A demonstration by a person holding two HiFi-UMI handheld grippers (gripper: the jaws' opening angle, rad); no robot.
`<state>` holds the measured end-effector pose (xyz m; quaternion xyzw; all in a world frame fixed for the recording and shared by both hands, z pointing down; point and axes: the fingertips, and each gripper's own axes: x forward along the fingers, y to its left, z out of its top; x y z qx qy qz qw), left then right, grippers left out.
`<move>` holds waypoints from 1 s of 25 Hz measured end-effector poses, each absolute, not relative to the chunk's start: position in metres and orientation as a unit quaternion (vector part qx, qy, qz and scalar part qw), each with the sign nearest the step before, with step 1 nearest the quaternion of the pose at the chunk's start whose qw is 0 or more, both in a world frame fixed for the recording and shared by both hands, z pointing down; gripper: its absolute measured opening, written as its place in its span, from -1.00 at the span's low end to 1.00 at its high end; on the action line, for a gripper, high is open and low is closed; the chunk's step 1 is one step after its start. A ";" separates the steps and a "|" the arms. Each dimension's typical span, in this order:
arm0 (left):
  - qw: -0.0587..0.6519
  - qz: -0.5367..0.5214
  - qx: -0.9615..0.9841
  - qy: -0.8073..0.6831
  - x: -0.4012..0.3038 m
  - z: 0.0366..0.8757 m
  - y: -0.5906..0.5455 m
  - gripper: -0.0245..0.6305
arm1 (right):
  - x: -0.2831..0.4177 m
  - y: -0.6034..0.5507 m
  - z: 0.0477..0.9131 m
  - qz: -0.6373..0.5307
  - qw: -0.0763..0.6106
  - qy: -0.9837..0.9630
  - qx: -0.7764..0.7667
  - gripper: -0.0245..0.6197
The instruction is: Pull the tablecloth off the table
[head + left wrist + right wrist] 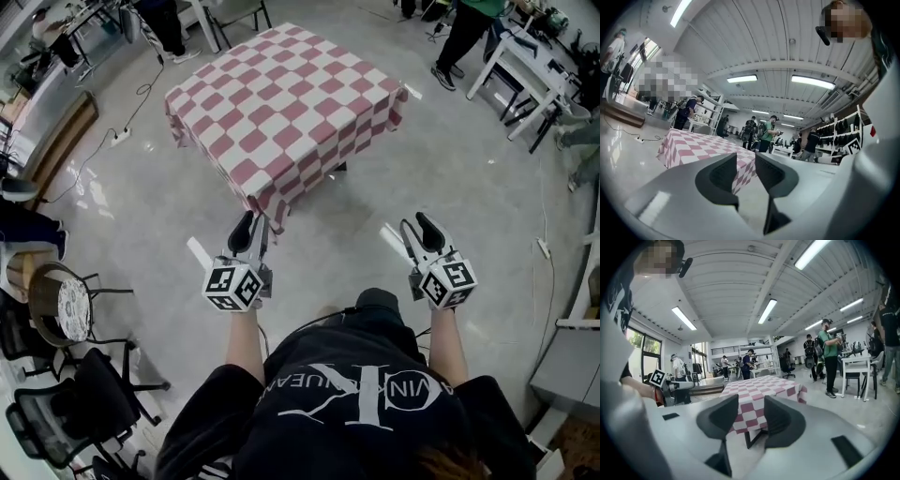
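A red-and-white checked tablecloth [291,103] covers a small table ahead of me, its corner hanging down towards my left gripper. My left gripper [251,223] hovers just short of that hanging corner, jaws slightly apart with nothing between them. My right gripper [417,225] is held over bare floor to the right of the table, open and empty. In the left gripper view the cloth [693,145] shows beyond the parted jaws [746,161]. The right gripper view has the cloth [759,387] and a dark table leg [749,439] past its jaws [751,404].
Black office chairs [66,403] and a round stool [56,305] stand at my left. White tables [525,75] and a standing person [464,37] are at the far right. A cable and power strip [120,137] lie on the grey floor left of the table.
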<state>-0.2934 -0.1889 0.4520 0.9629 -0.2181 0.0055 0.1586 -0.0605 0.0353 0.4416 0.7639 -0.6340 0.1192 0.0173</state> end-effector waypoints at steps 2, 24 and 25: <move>0.160 0.011 0.960 -0.229 -0.302 0.455 -0.197 -0.51 | -0.056 0.019 0.442 0.119 0.019 -0.644 0.755 -0.49; 0.135 0.047 0.919 -0.368 -0.196 0.471 -0.305 0.04 | 0.084 -0.198 0.465 0.126 0.020 -0.767 0.629 -0.45; 0.134 0.049 0.916 -0.375 -0.190 0.473 -0.306 0.05 | 0.091 -0.205 0.467 0.128 0.020 -0.771 0.624 -0.44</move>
